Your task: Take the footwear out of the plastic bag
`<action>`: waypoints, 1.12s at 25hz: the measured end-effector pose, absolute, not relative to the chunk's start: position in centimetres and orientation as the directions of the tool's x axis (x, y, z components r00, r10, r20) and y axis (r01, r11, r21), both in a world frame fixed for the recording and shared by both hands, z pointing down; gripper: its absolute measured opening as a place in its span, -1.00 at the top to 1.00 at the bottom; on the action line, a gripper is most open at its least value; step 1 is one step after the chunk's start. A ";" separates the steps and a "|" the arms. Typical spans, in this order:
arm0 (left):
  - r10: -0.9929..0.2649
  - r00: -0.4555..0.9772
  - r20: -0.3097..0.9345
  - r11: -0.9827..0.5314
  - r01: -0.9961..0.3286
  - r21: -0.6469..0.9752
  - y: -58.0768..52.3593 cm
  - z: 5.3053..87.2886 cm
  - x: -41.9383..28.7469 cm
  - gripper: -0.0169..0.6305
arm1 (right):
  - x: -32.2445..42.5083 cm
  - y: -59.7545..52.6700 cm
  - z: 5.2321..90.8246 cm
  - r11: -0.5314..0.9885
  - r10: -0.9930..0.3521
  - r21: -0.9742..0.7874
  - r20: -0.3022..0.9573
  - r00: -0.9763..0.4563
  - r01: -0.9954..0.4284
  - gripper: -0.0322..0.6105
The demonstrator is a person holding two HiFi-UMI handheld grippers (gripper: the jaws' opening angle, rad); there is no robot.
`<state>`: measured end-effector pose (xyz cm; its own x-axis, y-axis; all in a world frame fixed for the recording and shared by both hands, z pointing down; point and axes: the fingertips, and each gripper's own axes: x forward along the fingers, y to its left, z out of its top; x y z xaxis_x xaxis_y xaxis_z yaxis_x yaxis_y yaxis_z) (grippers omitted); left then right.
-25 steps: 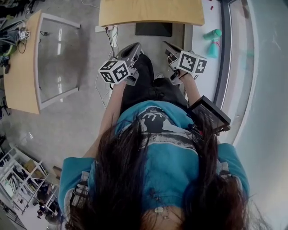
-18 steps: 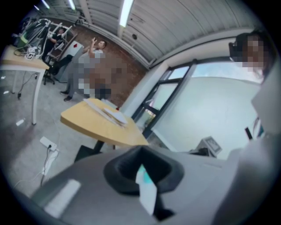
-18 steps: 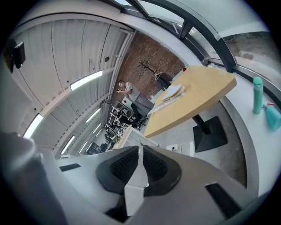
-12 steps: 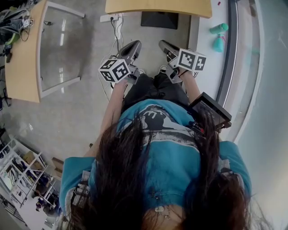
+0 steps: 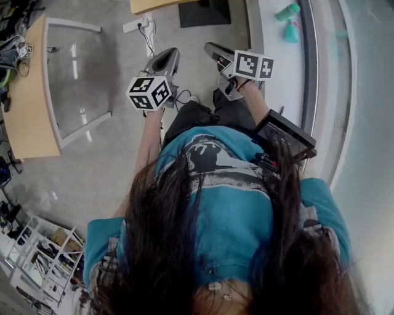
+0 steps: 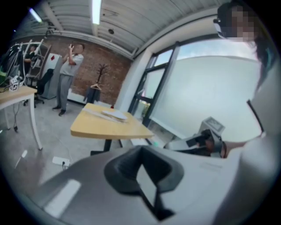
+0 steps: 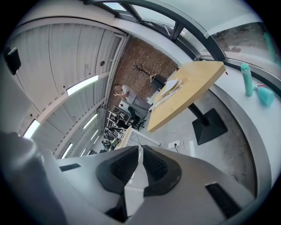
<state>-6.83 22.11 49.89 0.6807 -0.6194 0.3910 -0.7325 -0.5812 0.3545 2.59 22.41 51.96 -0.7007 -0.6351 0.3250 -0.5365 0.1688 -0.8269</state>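
No plastic bag or footwear can be made out for certain. A pale flat bundle (image 6: 112,115) lies on the yellow table (image 6: 103,127) ahead; it also shows as a light heap (image 7: 169,89) in the right gripper view, too small to tell what it is. My left gripper (image 5: 165,61) is held out in front of the person's body, shut and empty, with its pads together (image 6: 141,154). My right gripper (image 5: 213,50) is held beside it, shut with nothing between its pads (image 7: 140,149). Both hang over bare floor, short of the table.
The yellow table's black base (image 5: 203,12) and a white power strip (image 5: 136,24) lie on the floor ahead. A second wooden table (image 5: 24,104) stands at the left. A teal bottle (image 5: 288,11) sits on the window ledge at right. A person (image 6: 68,77) stands far off.
The yellow table has slid to the top edge of the head view. Both grippers have shifted over the floor, and the left gripper's marker cube has rolled somewhat.
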 end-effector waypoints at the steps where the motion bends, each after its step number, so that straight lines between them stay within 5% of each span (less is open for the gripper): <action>1: -0.615 0.689 0.384 -0.590 -0.725 0.355 22.4 50.0 -7.2 0.95 | 2.0 22.9 52.2 0.166 -0.638 -0.826 0.327 -0.697 -0.539 0.77; 14: -0.555 0.773 0.308 -0.648 -0.633 0.423 30.4 49.8 -15.2 0.95 | -6.7 32.3 52.0 0.134 -0.681 -0.810 0.343 -0.647 -0.571 0.77; 28: -0.502 0.826 0.258 -0.708 -0.563 0.427 30.3 49.5 -13.4 0.95 | -6.8 33.6 51.7 0.121 -0.699 -0.805 0.347 -0.626 -0.581 0.77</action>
<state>-13.43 30.32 49.47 0.8257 -0.5017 0.2579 -0.5632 -0.7075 0.4269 -6.81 33.56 51.74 -0.6257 -0.6988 0.3467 -0.5814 0.1215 -0.8045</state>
